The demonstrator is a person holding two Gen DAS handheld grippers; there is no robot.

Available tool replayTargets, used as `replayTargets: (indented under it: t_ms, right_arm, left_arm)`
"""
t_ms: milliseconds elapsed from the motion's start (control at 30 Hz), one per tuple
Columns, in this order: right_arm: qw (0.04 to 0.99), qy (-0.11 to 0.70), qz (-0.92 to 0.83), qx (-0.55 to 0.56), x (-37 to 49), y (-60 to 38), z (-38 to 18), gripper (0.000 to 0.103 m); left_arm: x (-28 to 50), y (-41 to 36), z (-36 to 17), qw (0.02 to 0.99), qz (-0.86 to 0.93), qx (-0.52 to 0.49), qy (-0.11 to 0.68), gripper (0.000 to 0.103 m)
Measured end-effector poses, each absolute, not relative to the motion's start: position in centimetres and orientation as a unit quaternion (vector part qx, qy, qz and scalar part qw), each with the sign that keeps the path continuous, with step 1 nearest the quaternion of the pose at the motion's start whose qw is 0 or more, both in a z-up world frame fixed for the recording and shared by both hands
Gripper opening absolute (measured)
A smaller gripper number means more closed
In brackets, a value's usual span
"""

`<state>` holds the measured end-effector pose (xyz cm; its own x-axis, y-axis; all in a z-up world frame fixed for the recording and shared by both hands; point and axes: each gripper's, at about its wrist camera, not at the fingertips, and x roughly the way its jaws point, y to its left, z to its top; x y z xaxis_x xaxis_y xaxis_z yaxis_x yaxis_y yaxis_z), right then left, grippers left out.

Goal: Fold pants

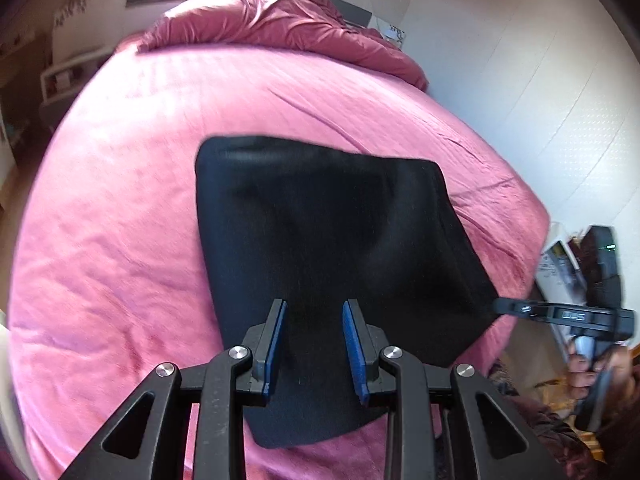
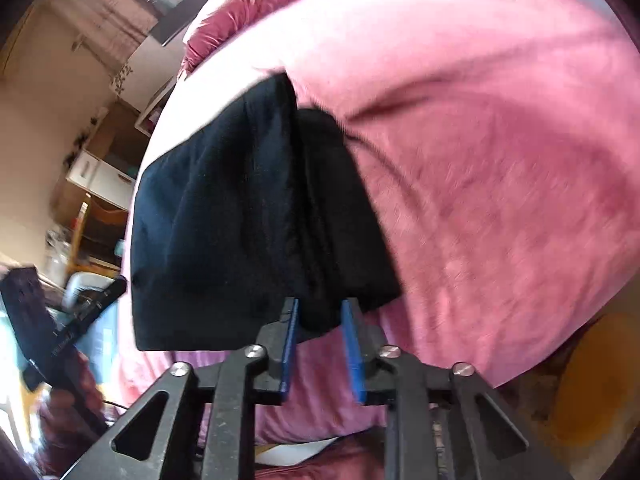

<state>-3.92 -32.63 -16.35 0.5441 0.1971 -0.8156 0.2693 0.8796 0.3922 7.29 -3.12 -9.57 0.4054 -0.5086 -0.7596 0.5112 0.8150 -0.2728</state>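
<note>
The black pants [image 1: 320, 240] lie folded into a rough rectangle on the pink bed [image 1: 120, 220]. My left gripper [image 1: 315, 308] hovers over their near part, its blue pads apart and no fabric pinched between them. My right gripper [image 2: 319, 312] has a bunched corner of the pants [image 2: 240, 220] filling the gap between its fingertips. In the left wrist view the right gripper [image 1: 500, 306] meets the pants' right corner, which is drawn out to a point. The left gripper [image 2: 116, 290] shows beside the pants' left edge in the right wrist view.
A crumpled pink duvet [image 1: 272, 20] is heaped at the head of the bed. A white wall [image 1: 540, 100] runs along the bed's right side. Shelves and a white cabinet [image 2: 100, 180] stand past the left side. A person's hand [image 1: 588, 360] holds the right gripper's handle.
</note>
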Motion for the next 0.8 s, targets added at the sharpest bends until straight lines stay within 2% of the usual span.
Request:
replayTargets:
  t_ms: [167,300,800]
  right_arm:
    - [0.873,0.449,-0.010,0.191,-2.2,-30.5,-13.1,0.025]
    - [0.878,0.451,0.008,0.160,0.5,-28.4,-12.7,0.034]
    - [0.877,0.462,-0.025,0.132,7.4,-28.1,-13.8,0.035]
  left_arm:
    - [6.9,-3.9,-8.5,0.856,-0.283,0.018,0.433,0.029]
    - [7.0,-4.6,-8.0,0.865,-0.270,0.034,0.422,0.029]
    - [9.4,-5.0,-7.8,0.870,-0.259,0.063,0.415,0.029]
